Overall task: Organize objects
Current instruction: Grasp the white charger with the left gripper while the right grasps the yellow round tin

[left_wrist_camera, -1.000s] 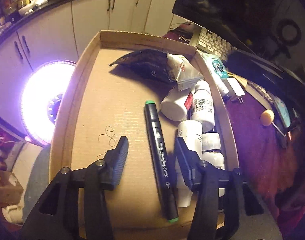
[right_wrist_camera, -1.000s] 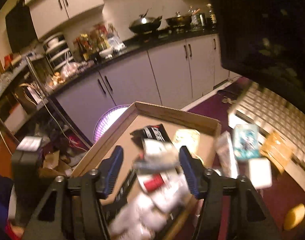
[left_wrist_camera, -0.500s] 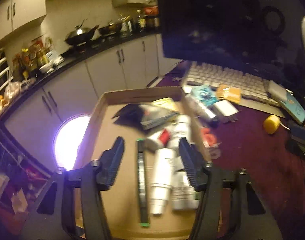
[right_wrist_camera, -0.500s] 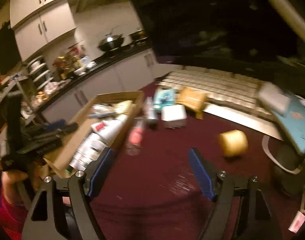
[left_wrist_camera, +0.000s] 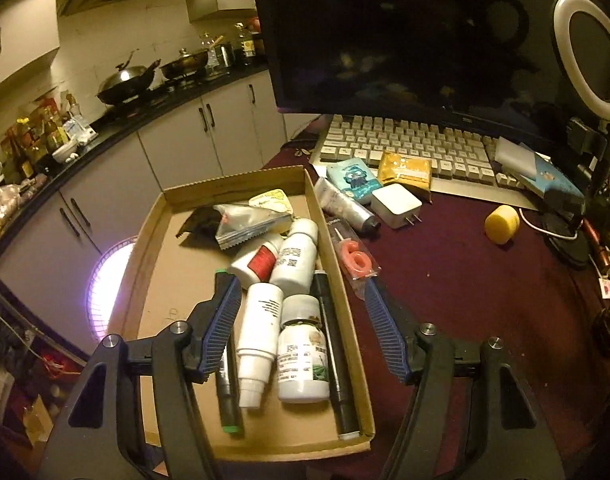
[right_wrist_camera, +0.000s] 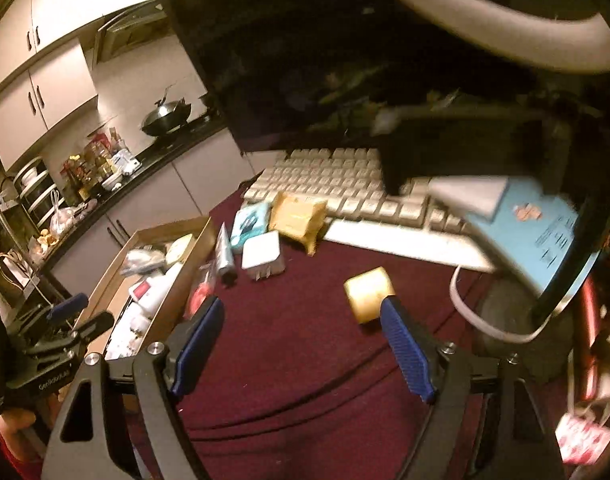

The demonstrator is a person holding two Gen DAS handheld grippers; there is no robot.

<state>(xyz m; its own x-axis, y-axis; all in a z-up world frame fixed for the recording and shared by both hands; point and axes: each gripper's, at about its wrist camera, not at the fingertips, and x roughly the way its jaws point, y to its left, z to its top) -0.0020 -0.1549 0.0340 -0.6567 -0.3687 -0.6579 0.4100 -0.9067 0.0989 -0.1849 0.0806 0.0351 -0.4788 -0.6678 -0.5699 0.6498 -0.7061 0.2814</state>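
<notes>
Several white bottles [left_wrist_camera: 293, 256], two markers [left_wrist_camera: 335, 360], pouches [left_wrist_camera: 241, 222] fill cardboard tray [left_wrist_camera: 153, 248]; left gripper [left_wrist_camera: 301, 328], right gripper [right_wrist_camera: 301, 340] spread, empty.

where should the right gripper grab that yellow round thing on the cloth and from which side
Take the yellow cylinder across its flat end faces or its curved middle, coming from above. It looks to lie on its side on the maroon cloth, clear of its neighbours, so it may roll if nudged sideways. The right gripper is open and looks wide enough to straddle it.
</notes>
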